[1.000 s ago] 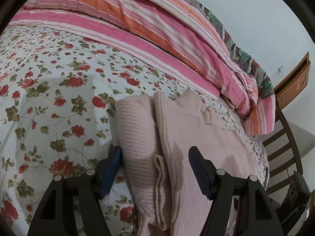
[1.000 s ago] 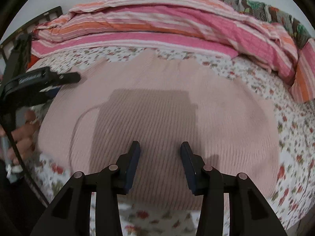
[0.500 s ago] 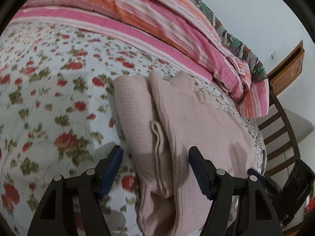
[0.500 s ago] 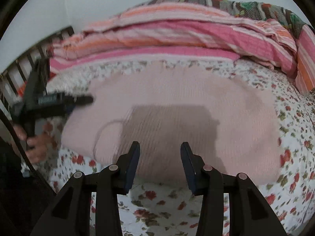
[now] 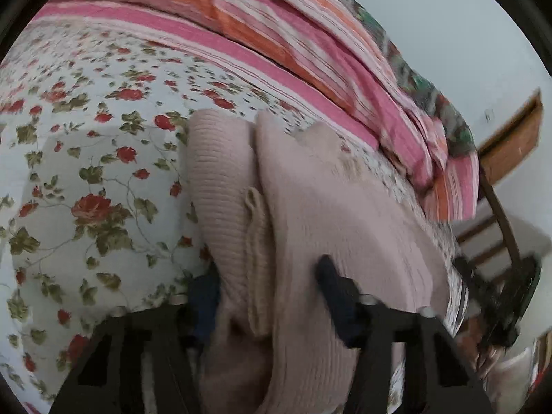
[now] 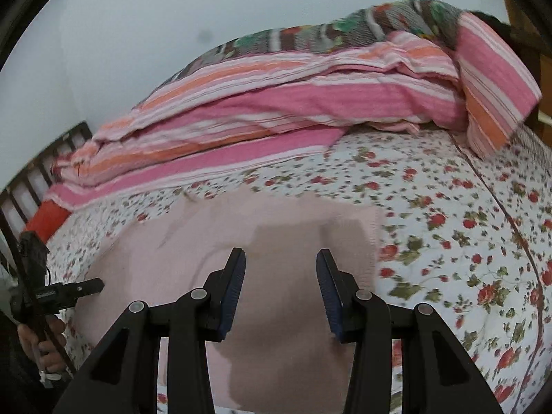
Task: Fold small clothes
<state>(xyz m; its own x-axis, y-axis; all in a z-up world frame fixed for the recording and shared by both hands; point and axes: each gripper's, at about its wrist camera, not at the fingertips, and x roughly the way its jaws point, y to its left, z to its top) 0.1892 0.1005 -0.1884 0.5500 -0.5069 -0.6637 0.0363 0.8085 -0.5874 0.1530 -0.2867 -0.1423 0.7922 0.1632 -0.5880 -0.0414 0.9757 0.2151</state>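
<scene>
Left wrist: our left gripper (image 5: 265, 293) closing, jaws either side of pink knit sweater (image 5: 310, 214) folded edge, not pinched yet; sweater flat on floral bed sheet (image 5: 86, 179). Soft, floppy, light, so we'd grab doubled edge

Right wrist: right gripper (image 6: 281, 289) jaws apart, empty, above sweater (image 6: 207, 241); striped blanket (image 6: 276, 103) behind

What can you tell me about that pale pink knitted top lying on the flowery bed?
The pink knitted sweater is soft, ribbed knit, dusty pink, lying flat on the floral bedsheet in front of the striped quilt. One sleeve is folded along its side, ending in a paler cuff. The left claw is closing on that folded edge, with fabric between its fingers. The right claw hovers open over the body.
</scene>
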